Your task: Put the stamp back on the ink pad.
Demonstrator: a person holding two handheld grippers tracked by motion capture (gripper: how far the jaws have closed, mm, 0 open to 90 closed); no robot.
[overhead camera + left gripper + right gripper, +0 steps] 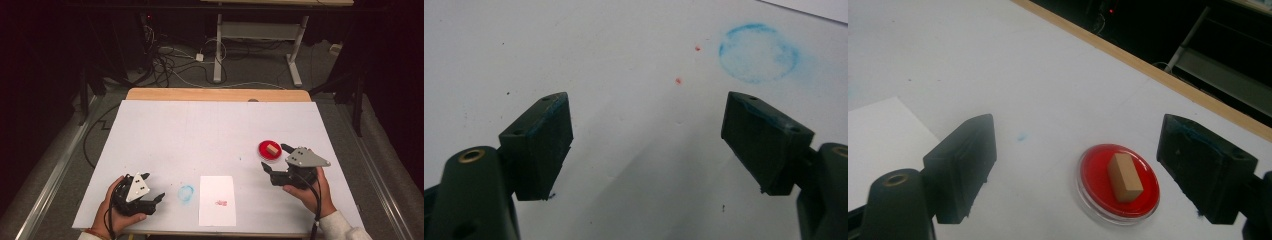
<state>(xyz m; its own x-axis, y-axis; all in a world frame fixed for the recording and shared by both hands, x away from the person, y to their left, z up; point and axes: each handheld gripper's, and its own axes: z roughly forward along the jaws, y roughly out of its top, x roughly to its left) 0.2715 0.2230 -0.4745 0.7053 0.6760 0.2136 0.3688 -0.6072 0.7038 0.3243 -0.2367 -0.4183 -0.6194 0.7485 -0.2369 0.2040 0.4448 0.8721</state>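
Note:
A shallow red dish (263, 151) sits on the white table top at the right, and a tan block (272, 148) lies in it. My right gripper (275, 157) is just on the near side of the dish, held low, jaws wide apart with nothing between them. In the right gripper view the dish (1093, 175) and the block (1124, 177) lie ahead between the open jaws of that gripper (1078, 127), untouched. At the near left my left gripper (154, 186) rests open and empty by a blue ring stain (185, 194). The left gripper view shows its jaws (649, 107) spread and the stain (758, 75) beyond.
A white sheet of paper (217, 195) with a small red mark (220, 203) lies at the near middle of the table. A wooden strip (215, 94) runs along the far edge. Beyond it are floor cables and a desk frame (260, 35).

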